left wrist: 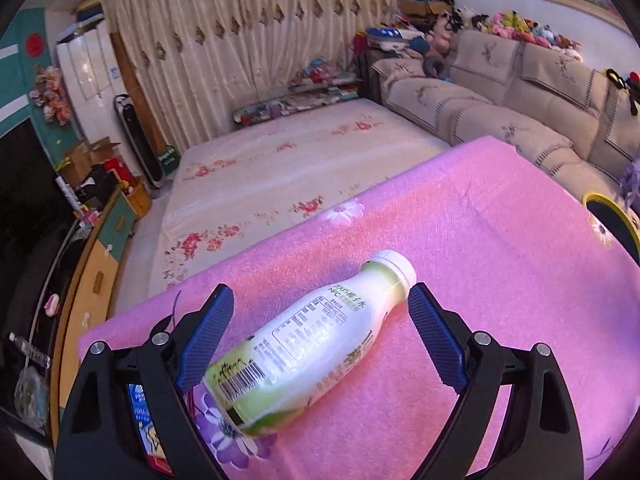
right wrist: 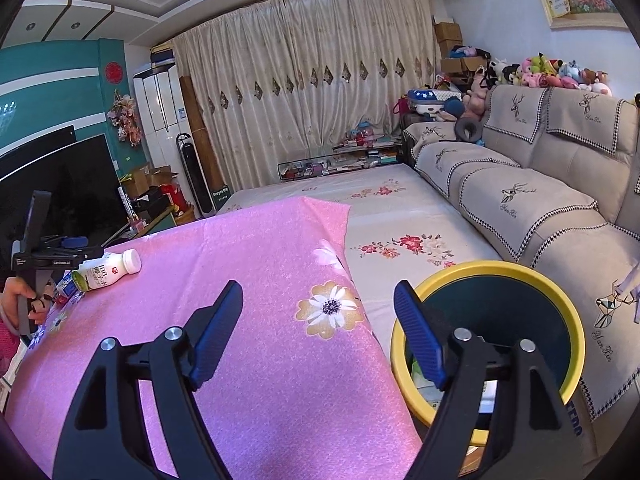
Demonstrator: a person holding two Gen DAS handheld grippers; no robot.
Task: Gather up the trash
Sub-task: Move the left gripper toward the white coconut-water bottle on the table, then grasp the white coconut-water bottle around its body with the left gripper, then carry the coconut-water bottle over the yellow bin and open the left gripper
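A white and green plastic bottle (left wrist: 312, 344) with a white cap lies on its side on the pink flowered tablecloth (left wrist: 480, 240). My left gripper (left wrist: 320, 292) is open, and the bottle lies slantwise between its blue pads; neither pad presses on it. The right wrist view shows the same bottle (right wrist: 108, 270) at the table's far left, with a hand holding the left gripper (right wrist: 76, 248) over it. My right gripper (right wrist: 319, 288) stands open at the table's right edge, its jaws still spreading and nothing between them. Beside it is the yellow-rimmed bin (right wrist: 500, 266).
A blue and red packet (left wrist: 140, 420) lies under my left gripper's left finger. The bin holds some wrappers (right wrist: 424, 384). Beyond the table is a flowered mattress (right wrist: 380, 208), with a beige sofa (right wrist: 540, 200) on the right and a television (right wrist: 60, 184) on the left.
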